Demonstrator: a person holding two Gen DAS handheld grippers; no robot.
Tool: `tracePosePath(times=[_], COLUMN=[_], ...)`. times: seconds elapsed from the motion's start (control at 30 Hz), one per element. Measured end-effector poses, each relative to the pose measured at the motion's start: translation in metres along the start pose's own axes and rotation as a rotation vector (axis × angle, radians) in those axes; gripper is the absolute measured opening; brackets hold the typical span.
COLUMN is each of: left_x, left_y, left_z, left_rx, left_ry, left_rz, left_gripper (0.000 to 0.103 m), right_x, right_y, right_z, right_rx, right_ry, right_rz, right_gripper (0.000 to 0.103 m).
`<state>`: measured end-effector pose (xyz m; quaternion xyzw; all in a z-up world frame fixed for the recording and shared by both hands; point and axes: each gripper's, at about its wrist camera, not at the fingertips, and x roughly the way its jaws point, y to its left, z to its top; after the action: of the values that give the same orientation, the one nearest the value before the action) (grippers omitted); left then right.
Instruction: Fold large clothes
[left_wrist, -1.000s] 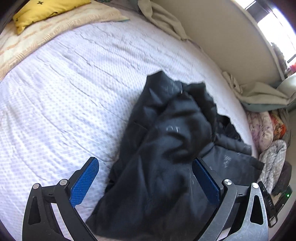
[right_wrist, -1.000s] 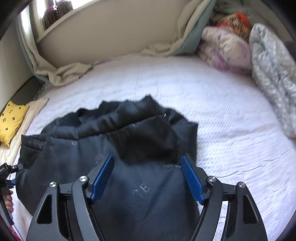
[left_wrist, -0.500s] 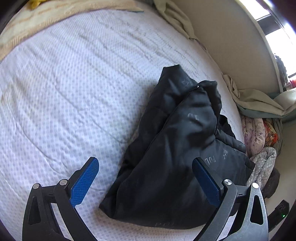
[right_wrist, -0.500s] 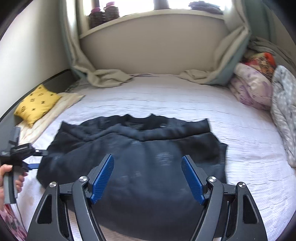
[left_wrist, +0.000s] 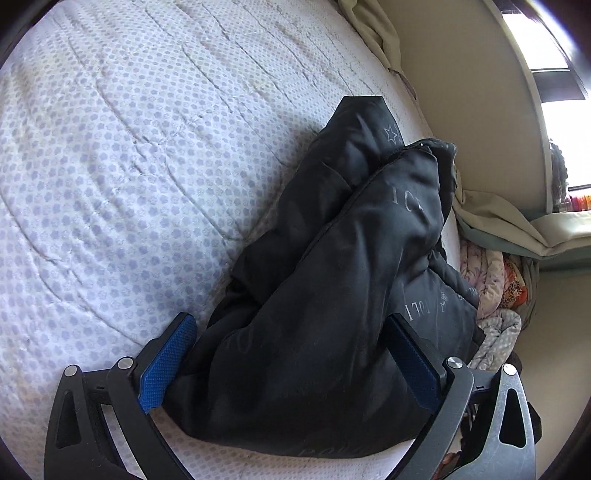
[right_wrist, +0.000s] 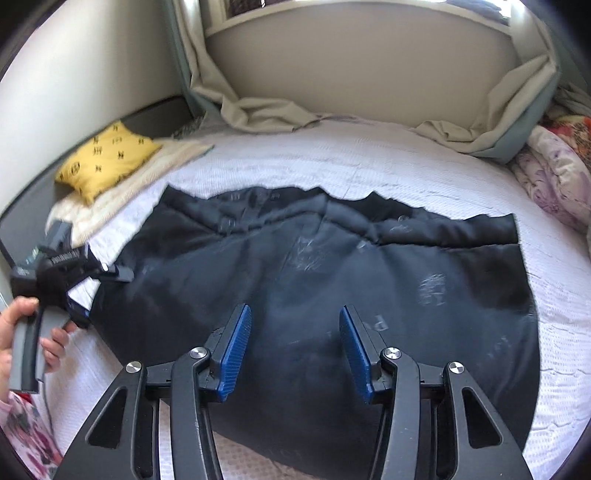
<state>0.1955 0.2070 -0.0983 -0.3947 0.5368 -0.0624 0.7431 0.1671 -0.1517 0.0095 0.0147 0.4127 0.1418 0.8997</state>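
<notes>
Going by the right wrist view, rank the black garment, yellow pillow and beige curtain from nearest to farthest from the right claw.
1. Black garment, directly beneath the right claw.
2. Yellow pillow, far left, on the bed.
3. Beige curtain, bunched against the back wall.

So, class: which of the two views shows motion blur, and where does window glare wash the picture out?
Right wrist view: blurred, worst at the yellow pillow and left gripper. Left wrist view: sharp, with the window blown white at upper right.
</notes>
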Motion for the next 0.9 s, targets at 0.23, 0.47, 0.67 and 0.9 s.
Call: tracePosePath(times=[0.23,0.47,0.67,0.9], left_x=[0.007,0.012,0.011,-0.004], left_y=[-0.013,-0.011,-0.024,-0.061], left_z=[-0.007,-0.006,-0.008,-0.014], left_rx=[0.067,0.021,0.037,0.175], left_ry=[-0.058,-0.036,-0.04,-0.105], left_rz=[0.015,-0.088,-0.146,-0.142], left_gripper=[0.09,0.073,0.052,0.037], right_x=[0.042,0.061,0.065,0.069], right_y=[-0.003,-0.005,-0.004,-0.003], right_z=[-0.011,-0.021,-0.024,-0.026], right_rx=[-0.014,-0.031,-0.037,-0.034], right_ry=[0.089,0.106,0.103,0.105], right_rz=[-0.065,-0.093,-0.11,-0.121], right_gripper=[0.048,0.048,0.048,0.047])
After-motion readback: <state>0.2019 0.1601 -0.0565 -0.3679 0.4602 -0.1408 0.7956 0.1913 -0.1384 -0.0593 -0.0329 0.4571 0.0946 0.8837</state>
